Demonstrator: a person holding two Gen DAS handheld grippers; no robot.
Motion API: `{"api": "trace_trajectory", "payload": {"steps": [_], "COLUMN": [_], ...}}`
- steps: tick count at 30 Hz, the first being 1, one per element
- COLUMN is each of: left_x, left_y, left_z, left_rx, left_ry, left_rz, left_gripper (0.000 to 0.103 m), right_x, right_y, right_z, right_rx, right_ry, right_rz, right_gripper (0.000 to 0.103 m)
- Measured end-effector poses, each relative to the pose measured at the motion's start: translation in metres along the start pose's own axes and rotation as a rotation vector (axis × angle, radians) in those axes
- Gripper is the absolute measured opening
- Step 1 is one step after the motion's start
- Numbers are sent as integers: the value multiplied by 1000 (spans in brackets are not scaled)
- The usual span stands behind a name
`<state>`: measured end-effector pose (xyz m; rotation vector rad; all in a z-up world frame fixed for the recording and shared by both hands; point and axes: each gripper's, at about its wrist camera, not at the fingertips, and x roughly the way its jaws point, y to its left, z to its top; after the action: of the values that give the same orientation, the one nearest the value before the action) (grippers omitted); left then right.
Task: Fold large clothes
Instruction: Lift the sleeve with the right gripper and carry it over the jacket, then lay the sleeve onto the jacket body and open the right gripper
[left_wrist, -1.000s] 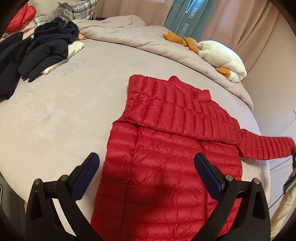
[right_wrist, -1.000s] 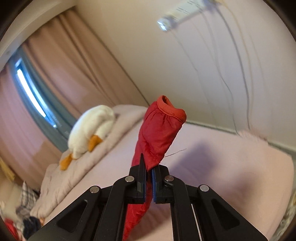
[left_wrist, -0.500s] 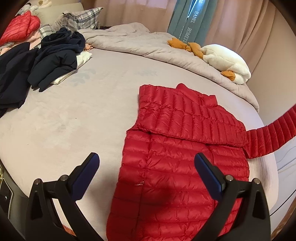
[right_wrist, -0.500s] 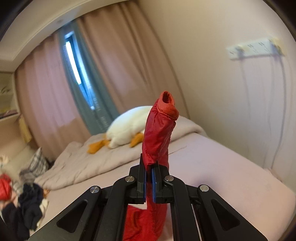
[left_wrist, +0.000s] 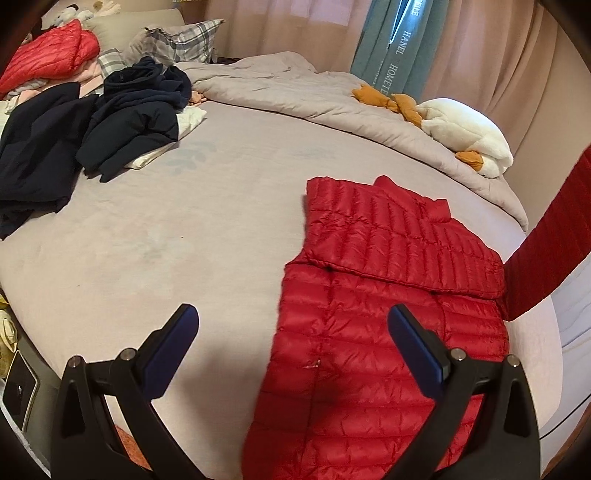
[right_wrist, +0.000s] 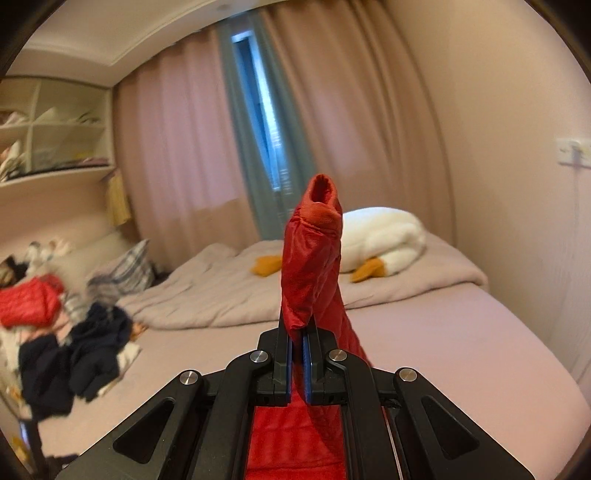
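Right wrist view: right gripper (right_wrist: 295, 349) is clamped on the red sleeve (right_wrist: 312, 266) just below its cuff (right_wrist: 322, 206), cuff end sticking up past the fingertips, the rest of the sleeve dropping under the jaws. The pinch is thin, only a fold of slick shell fabric between the pads. Risk as I judge it: the fabric slides out mid-swing and the sleeve flops short of the body, or off the bed edge on the wall side.

Left wrist view: left gripper (left_wrist: 291, 334) is spread wide, holding nothing, hovering over the hem end of the red down jacket (left_wrist: 369, 350). The right finger (left_wrist: 417, 347) is over the jacket front, the left finger (left_wrist: 168, 345) over bare bed sheet (left_wrist: 166, 229). The jacket lies flat on the sheet, one sleeve already folded across the chest (left_wrist: 391, 236) beyond the fingertips; the held sleeve runs taut up and out of frame right of the right finger. Nothing pins the body, so a hard pull could drag the jacket or undo that first fold. Puffy fill will probably spring back if not pressed.

Further out, left of the fingers: a pile of dark navy clothes (left_wrist: 122, 114) and another red jacket (left_wrist: 48, 51) by a plaid pillow (left_wrist: 181, 40), well apart from the work. Ahead: a bunched grey duvet (left_wrist: 303, 88), a white goose plush (left_wrist: 465, 133) on it, then curtains (left_wrist: 391, 40). Nothing stands in the sleeve's way.
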<state>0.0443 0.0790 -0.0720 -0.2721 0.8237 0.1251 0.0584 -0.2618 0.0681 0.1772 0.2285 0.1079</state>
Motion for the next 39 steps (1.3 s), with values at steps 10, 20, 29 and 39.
{"api": "trace_trajectory", "payload": {"steps": [10, 20, 29, 39], "left_x": [1, 7, 10, 13], "left_y": [10, 17, 27, 41], "left_z": [-3, -7, -12, -17], "left_rx": [-7, -18, -29, -57], "left_ry": [1, 17, 30, 45], "left_rz": [23, 41, 58, 81], "left_gripper": [102, 102, 102, 102], "right_x": [17, 39, 61, 82], "right_y": [64, 126, 158, 179], "right_z": [-23, -74, -133, -198], "right_rx": [-127, -256, -345, -410], "right_ry": [102, 267, 471, 688], "right_rz": [176, 305, 380, 396], "right_gripper": [6, 6, 6, 6]}}
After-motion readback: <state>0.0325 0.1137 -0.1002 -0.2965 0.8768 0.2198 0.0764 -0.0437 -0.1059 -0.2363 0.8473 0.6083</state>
